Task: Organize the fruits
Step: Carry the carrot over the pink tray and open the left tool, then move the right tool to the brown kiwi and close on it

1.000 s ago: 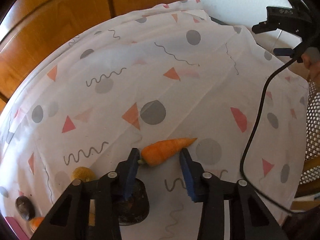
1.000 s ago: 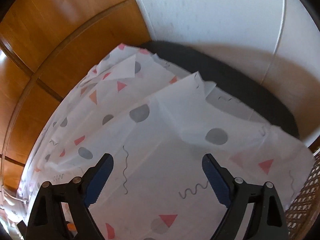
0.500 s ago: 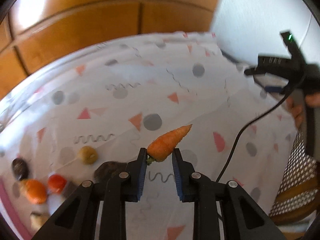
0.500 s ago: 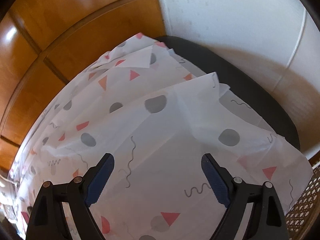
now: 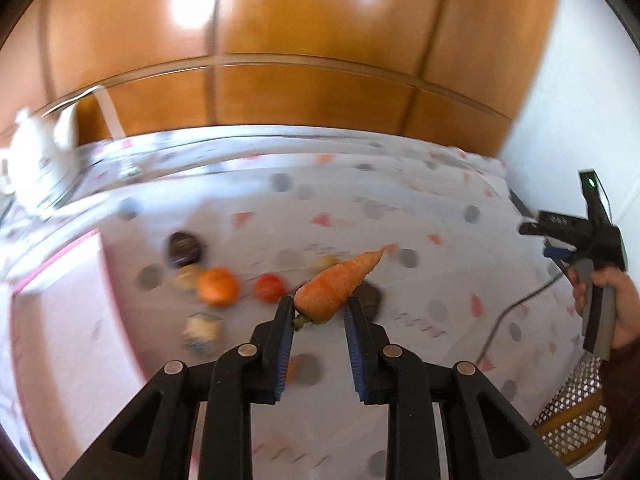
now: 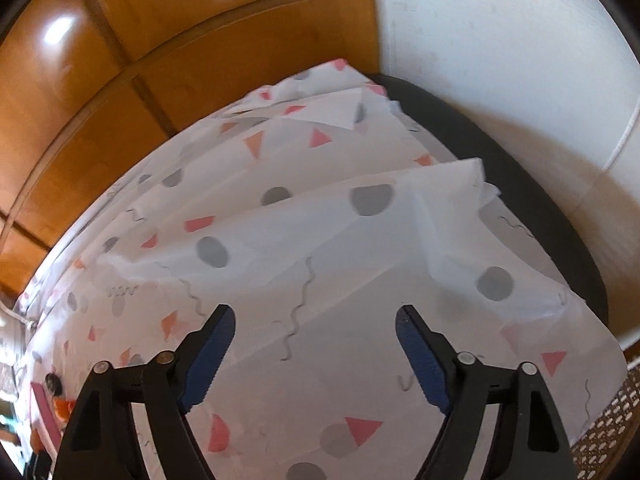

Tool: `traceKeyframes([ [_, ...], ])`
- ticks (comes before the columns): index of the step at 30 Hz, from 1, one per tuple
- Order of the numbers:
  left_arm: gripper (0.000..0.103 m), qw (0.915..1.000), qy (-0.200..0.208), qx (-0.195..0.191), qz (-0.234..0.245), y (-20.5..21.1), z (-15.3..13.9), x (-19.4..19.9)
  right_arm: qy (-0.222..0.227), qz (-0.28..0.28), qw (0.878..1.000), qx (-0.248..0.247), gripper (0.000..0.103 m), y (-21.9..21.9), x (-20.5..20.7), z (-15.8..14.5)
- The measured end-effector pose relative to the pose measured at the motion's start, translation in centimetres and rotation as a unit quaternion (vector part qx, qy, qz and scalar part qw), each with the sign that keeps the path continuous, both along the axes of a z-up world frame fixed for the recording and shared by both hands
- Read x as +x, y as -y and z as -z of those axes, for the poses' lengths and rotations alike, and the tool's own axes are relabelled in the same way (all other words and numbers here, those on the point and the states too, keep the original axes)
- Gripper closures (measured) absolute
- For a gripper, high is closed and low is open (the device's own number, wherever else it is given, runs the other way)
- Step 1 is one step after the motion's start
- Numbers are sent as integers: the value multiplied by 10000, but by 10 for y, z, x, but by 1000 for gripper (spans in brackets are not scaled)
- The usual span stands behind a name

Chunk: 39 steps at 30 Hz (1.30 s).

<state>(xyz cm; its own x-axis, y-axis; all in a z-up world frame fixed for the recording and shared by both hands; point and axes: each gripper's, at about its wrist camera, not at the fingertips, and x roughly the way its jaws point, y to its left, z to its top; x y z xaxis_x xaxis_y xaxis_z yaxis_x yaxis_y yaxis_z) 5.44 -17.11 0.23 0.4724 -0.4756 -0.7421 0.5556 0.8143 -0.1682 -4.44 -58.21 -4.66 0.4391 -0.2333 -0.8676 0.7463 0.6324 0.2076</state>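
While our left gripper point(image 5: 318, 312) clamps the carrot point(image 5: 338, 286) by its thick end above the patterned tablecloth point(image 5: 400, 208), other fruits point(image 5: 218, 285) lie scattered beneath. Our right gripper point(image 6: 316, 332), jaws just narrowing, stands open with nothing between them.

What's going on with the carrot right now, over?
Left tongs shut on carrot, lifted off the cloth. Right tongs open, empty. Nothing in the way.

Home room: patterned tablecloth point(image 6: 360, 280), wooden wardrobe panels point(image 5: 304, 40), wicker chair point(image 5: 576, 420).
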Motion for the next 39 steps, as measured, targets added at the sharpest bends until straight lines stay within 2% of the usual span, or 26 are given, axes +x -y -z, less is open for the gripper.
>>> traceKeyframes([
  [5,78,9971,-36,10,-761,-61,7,6,63,-433,9988,-217,23,-16,12,-6],
  [8,77,9920,-77,110,-1254,-97,14,10,59,-664,9973,-293,24,-25,19,-7],
  [14,77,9710,-331,359,-2340,-166,43,21,127,-1274,9911,-367,28,-47,33,-10],
  [17,77,9623,-398,486,-2647,-186,55,21,130,-1624,9858,-404,30,-60,39,-9],
  [19,76,9595,-409,527,-2736,-192,59,19,128,-1789,9828,-447,32,-68,42,-9],
  [21,71,9570,-424,546,-2819,-198,64,16,130,-1964,9792,-489,34,-75,45,-9],
  [23,51,9556,-386,544,-2872,-203,64,12,117,-2113,9761,-494,39,-79,48,-8],
  [25,38,9554,-313,480,-2898,-205,61,7,83,-2304,9718,-490,43,-87,51,-6],
  [30,24,9529,-56,470,-2997,-210,49,2,-33,-2772,9593,-536,48,-109,57,0],
  [32,10,9485,34,514,-3125,-212,45,-2,-55,-2969,9534,-536,48,-118,59,2],
  [34,8,9427,96,610,-3279,-216,42,-6,-54,-3178,9467,-514,48,-130,60,4],
  [39,4,9380,150,486,-3428,-226,38,-12,-87,-3733,9262,-533,48,-163,63,5],
])
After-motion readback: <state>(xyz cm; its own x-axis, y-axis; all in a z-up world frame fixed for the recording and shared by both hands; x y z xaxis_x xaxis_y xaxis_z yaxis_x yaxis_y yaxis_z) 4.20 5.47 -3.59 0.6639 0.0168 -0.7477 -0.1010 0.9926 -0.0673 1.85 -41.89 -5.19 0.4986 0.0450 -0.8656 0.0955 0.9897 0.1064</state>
